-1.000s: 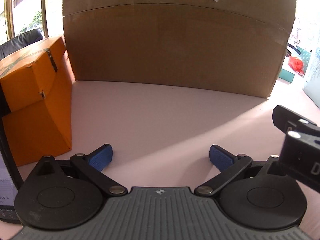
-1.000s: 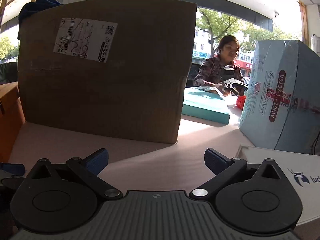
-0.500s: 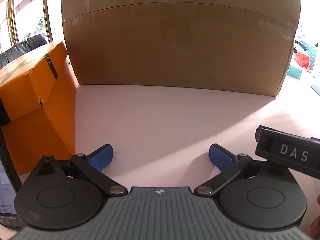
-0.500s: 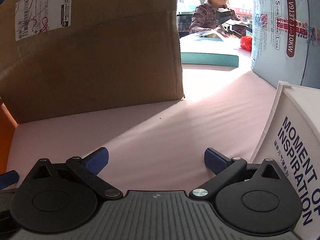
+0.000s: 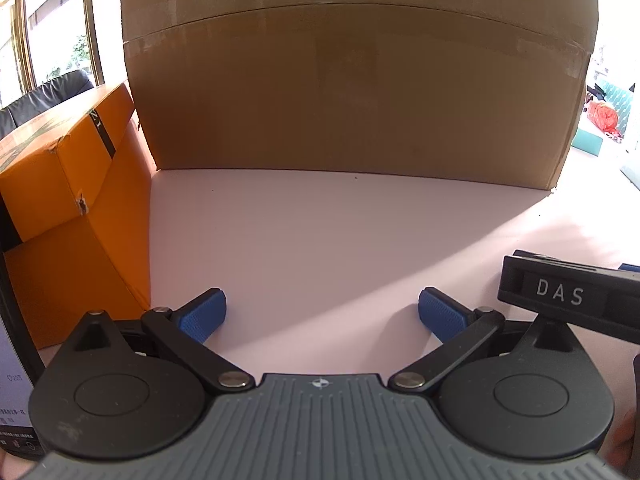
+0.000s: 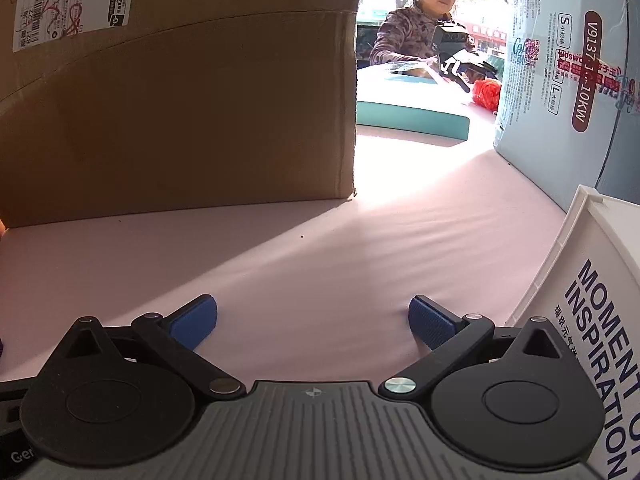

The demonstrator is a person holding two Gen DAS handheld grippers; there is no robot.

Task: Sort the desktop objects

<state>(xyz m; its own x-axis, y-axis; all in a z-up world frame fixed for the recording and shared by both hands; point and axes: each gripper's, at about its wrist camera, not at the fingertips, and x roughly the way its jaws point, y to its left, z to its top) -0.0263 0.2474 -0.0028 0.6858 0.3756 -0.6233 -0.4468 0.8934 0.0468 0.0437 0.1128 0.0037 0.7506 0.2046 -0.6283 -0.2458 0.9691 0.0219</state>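
My left gripper (image 5: 322,314) stands open low over the pale pink tabletop (image 5: 340,232), nothing between its blue pads. An orange box (image 5: 68,184) sits close on its left. The right gripper's black body marked DAS (image 5: 568,294) pokes in from the right edge. In the right wrist view my right gripper (image 6: 312,322) is open too, just above the pink tabletop (image 6: 320,256). A white box printed MOMENT OF INSPIRATION (image 6: 592,304) stands right beside its right finger.
A large brown cardboard box (image 5: 356,80) walls off the back of the table, also filling the upper left as the cardboard box (image 6: 176,96) in the right wrist view. A pale blue carton (image 6: 568,80) and a teal flat box (image 6: 412,114) lie behind. A person (image 6: 420,28) sits beyond.
The right gripper dropped and tilted down toward the table, closing in on the white box. The left gripper eased forward slightly; the DAS body slid further into its view.
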